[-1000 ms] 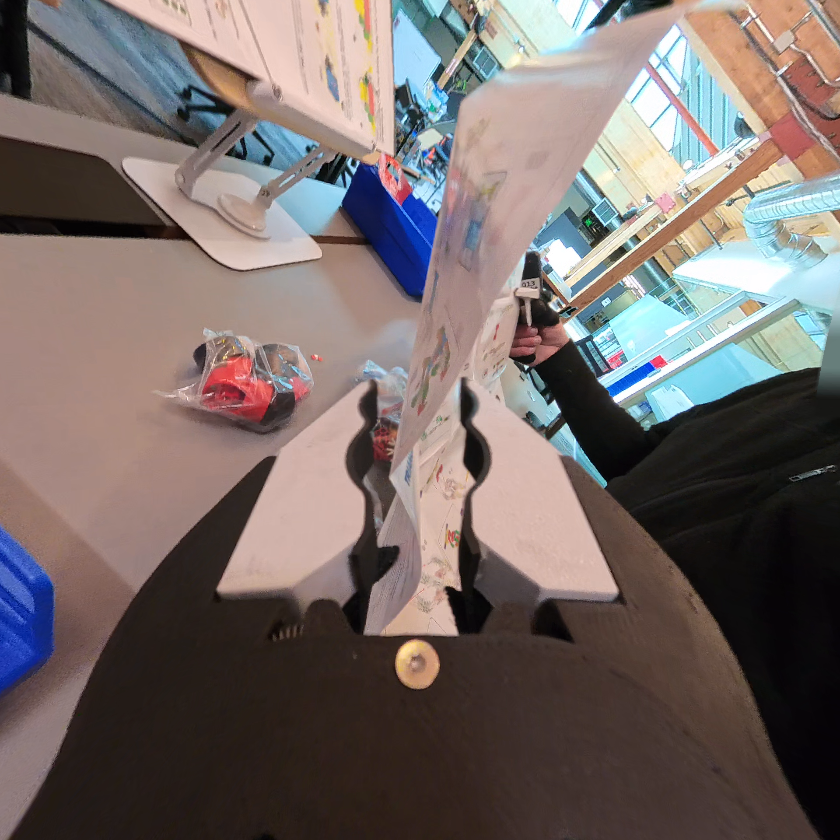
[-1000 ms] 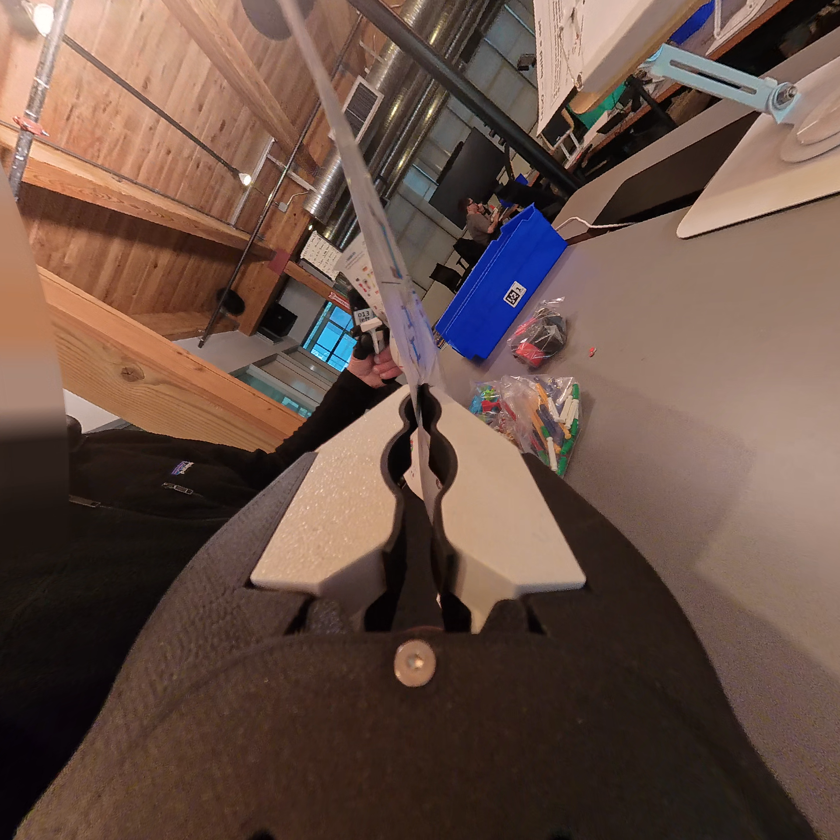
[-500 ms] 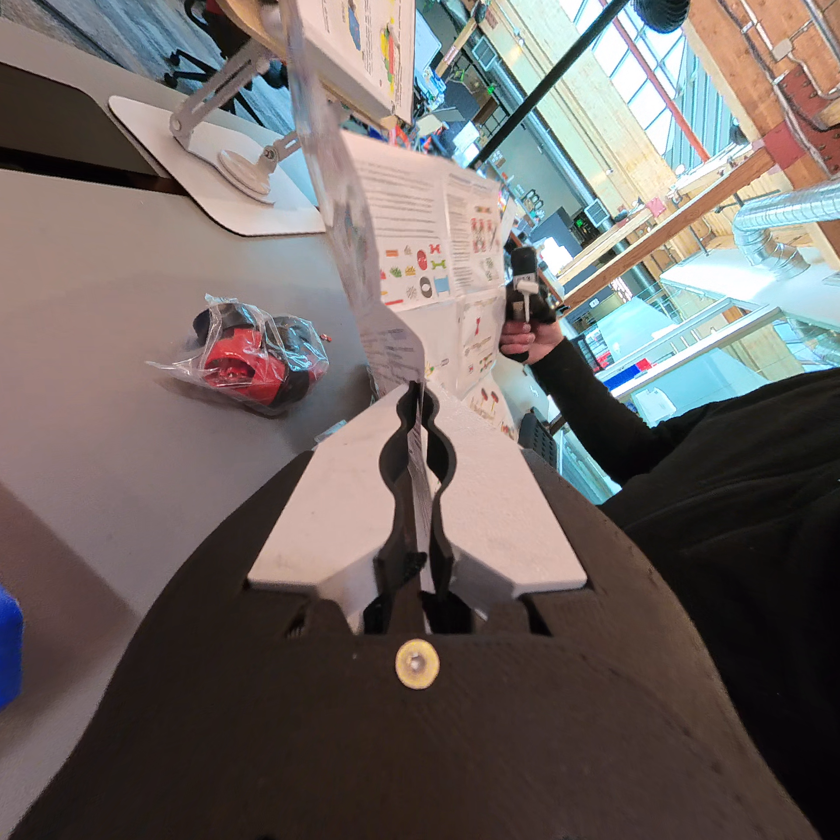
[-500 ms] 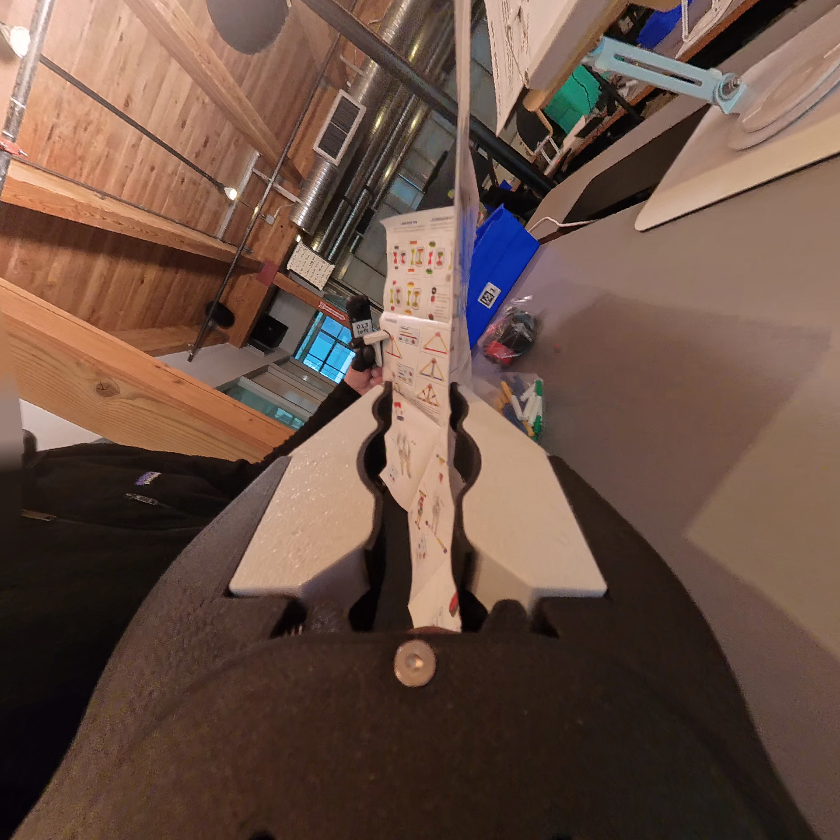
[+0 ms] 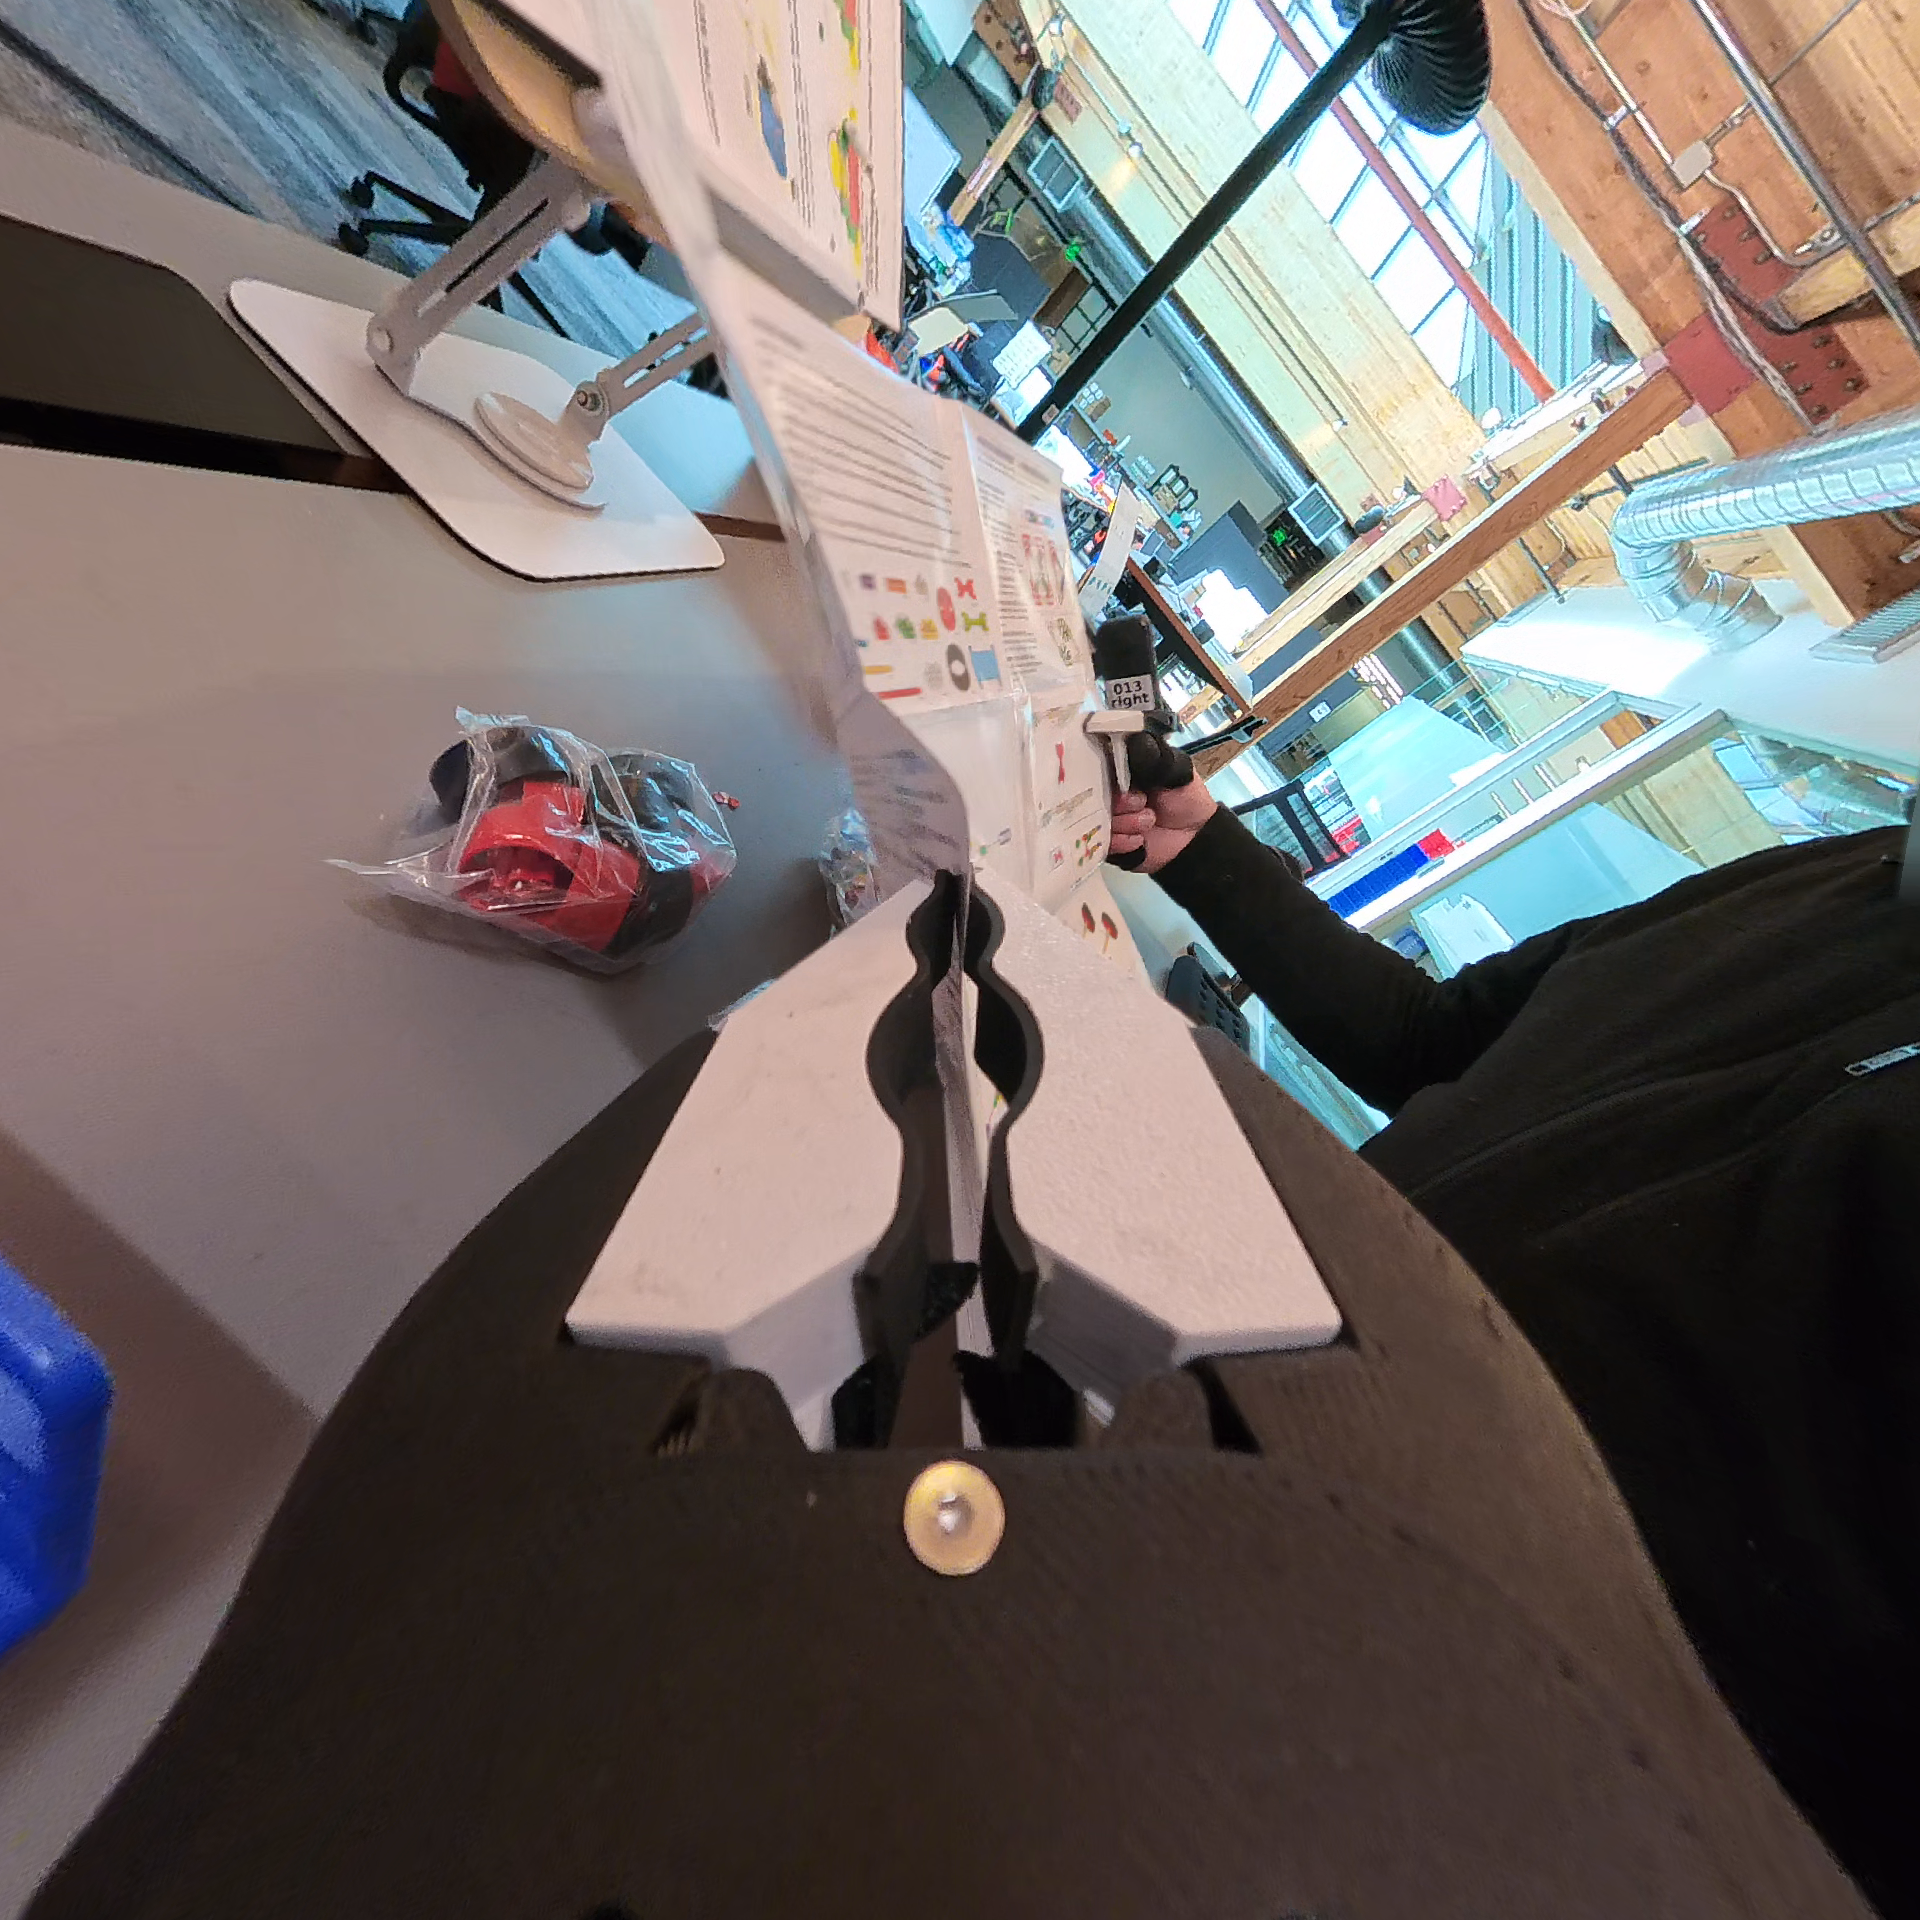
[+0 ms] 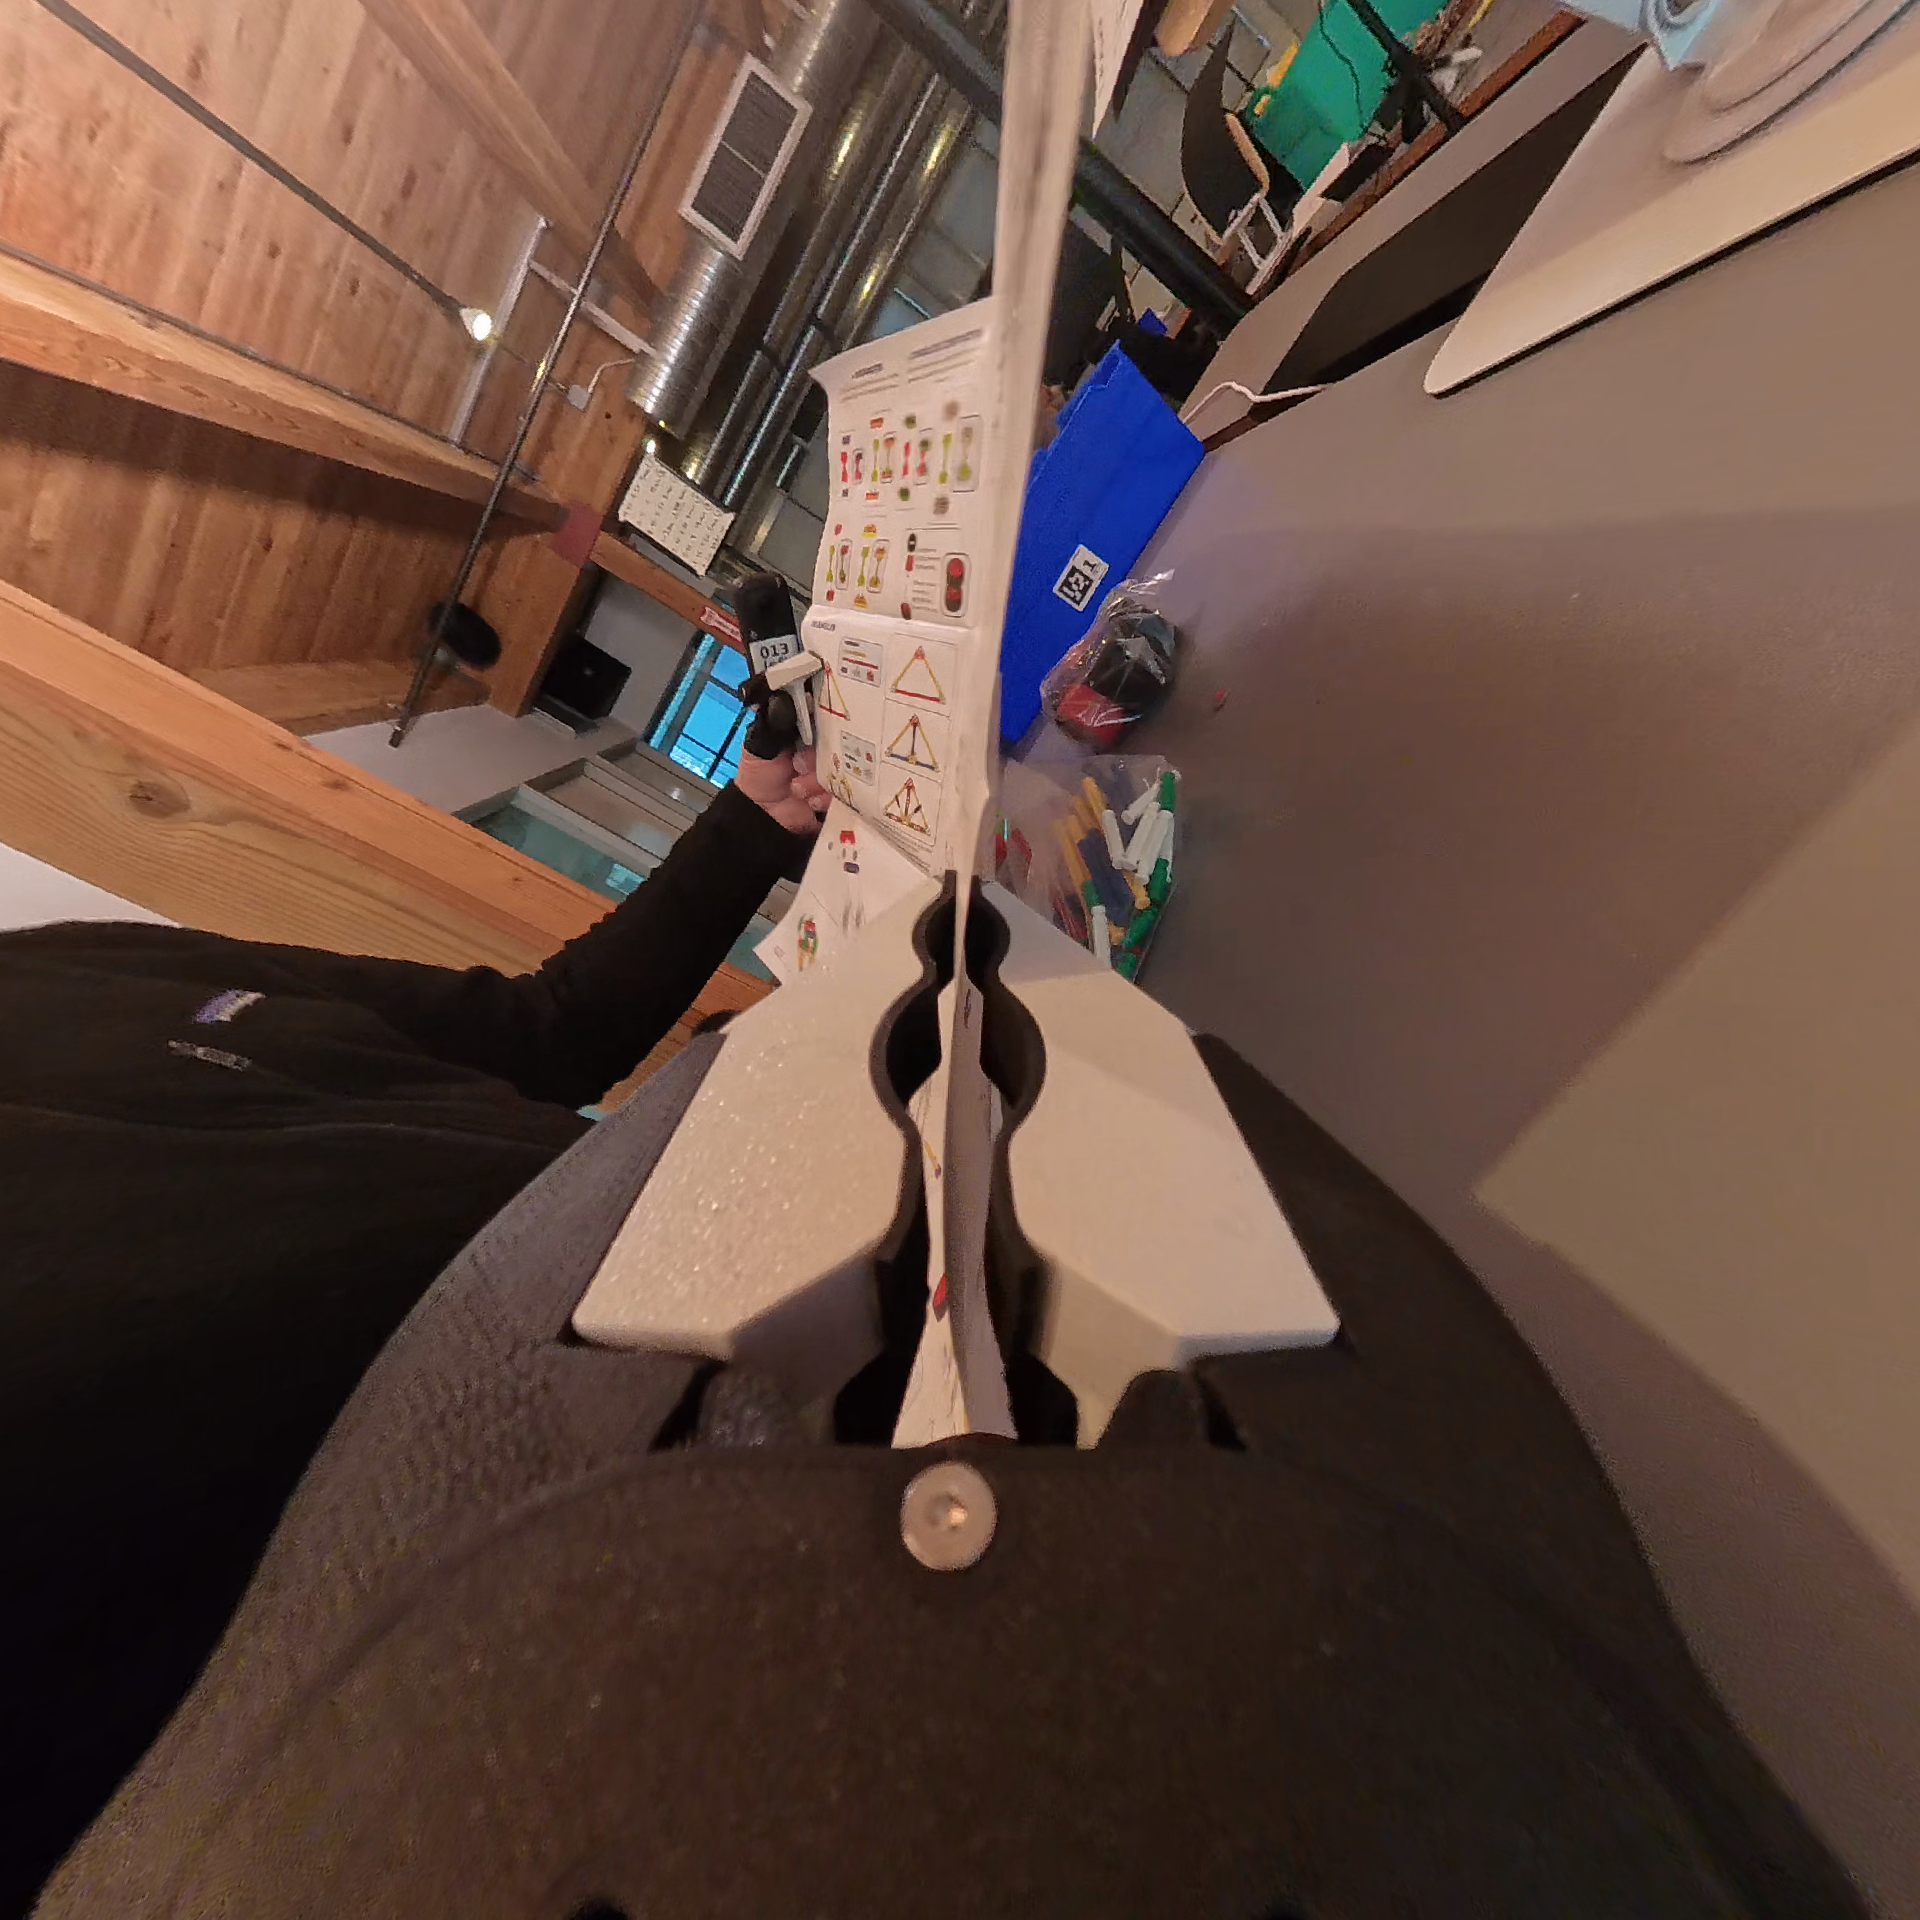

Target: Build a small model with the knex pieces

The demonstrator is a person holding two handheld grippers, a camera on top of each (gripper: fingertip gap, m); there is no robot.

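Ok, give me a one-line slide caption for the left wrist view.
Left gripper shut on a printed instruction sheet held above a grey table, bagged red and black parts alongside.

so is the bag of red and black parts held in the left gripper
No, the bag of red and black parts lies on the grey table, while the left gripper is shut on the folded paper sheet.

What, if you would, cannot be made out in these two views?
- Left wrist view: the small bag is mostly hidden behind the leaflet.
- Left wrist view: the blue bin is cut off by the edge.
- Right wrist view: the stand base is cut off by the edge.
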